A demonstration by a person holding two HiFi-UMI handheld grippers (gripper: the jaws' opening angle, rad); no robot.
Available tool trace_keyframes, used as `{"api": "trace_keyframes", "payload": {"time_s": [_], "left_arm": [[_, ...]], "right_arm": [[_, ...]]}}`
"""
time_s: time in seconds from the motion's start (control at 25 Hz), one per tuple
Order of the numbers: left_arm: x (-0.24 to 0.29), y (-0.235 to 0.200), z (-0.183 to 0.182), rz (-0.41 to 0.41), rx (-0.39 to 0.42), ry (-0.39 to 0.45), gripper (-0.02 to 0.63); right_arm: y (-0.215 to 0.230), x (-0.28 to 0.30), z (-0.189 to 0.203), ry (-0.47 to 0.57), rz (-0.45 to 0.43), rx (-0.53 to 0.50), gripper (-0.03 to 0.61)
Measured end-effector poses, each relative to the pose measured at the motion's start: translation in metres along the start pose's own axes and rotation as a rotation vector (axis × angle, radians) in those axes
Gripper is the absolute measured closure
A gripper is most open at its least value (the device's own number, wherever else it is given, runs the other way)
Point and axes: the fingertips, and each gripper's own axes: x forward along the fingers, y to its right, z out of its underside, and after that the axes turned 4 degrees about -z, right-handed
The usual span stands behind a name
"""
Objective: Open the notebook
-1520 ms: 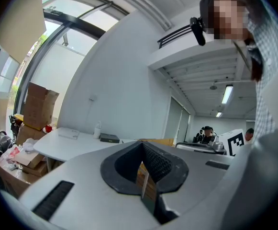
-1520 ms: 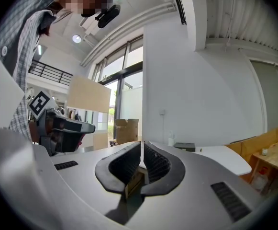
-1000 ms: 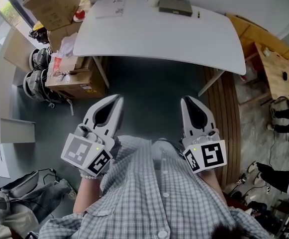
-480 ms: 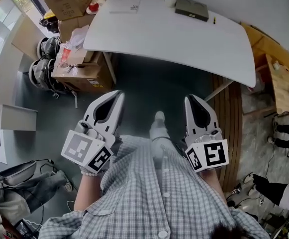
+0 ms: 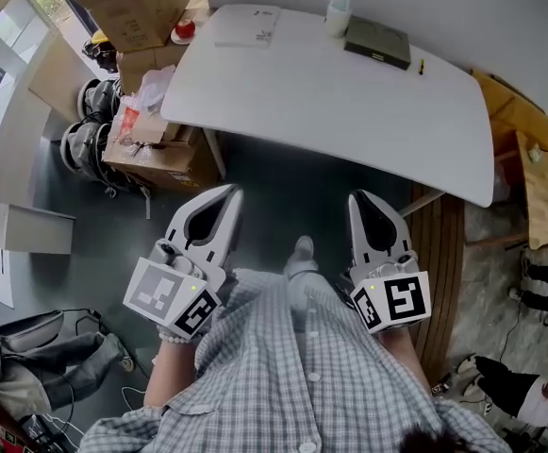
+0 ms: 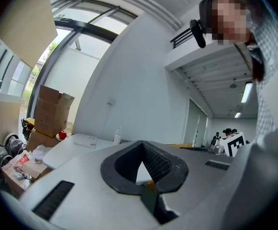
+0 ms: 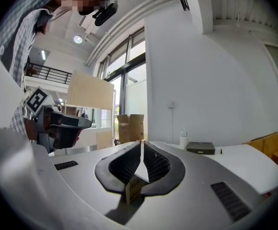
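Note:
A dark olive notebook lies closed at the far edge of the white table; the right gripper view shows the notebook too, well ahead. Beside it stand a white bottle and a small pen. A white booklet lies at the table's far left. My left gripper and right gripper are held level in front of my body, short of the table's near edge. Both are shut with nothing between the jaws, as the left gripper and right gripper show in their own views.
Cardboard boxes and a lower carton stand left of the table, with round dark gear beside them. A wooden bench is at the right. A grey bag lies on the floor at lower left.
The table has slid nearer and lower in the head view as I step toward it. Both grippers have come forward with me and stay shut.

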Motion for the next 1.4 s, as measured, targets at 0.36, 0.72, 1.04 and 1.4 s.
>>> {"api": "trace_keyframes", "payload": {"time_s": [0.36,0.72,1.04,1.4], "left_arm": [[0.055,-0.034,-0.017,-0.107,-0.011,0.026,0.604],[0.109,-0.045,-0.027,-0.168,-0.023,0.066,0.604],[0.14,-0.057,-0.029,-0.214,-0.04,0.106,0.604],[0.168,-0.055,-0.022,-0.196,-0.076,0.107,0.604]], "right_arm": [[0.044,0.073,-0.011,-0.01,-0.112,-0.024,0.546],[0.09,0.122,-0.021,0.002,-0.183,-0.058,0.546],[0.119,0.146,-0.02,0.007,-0.217,-0.084,0.546],[0.142,0.149,-0.016,-0.01,-0.196,-0.098,0.546]]}}
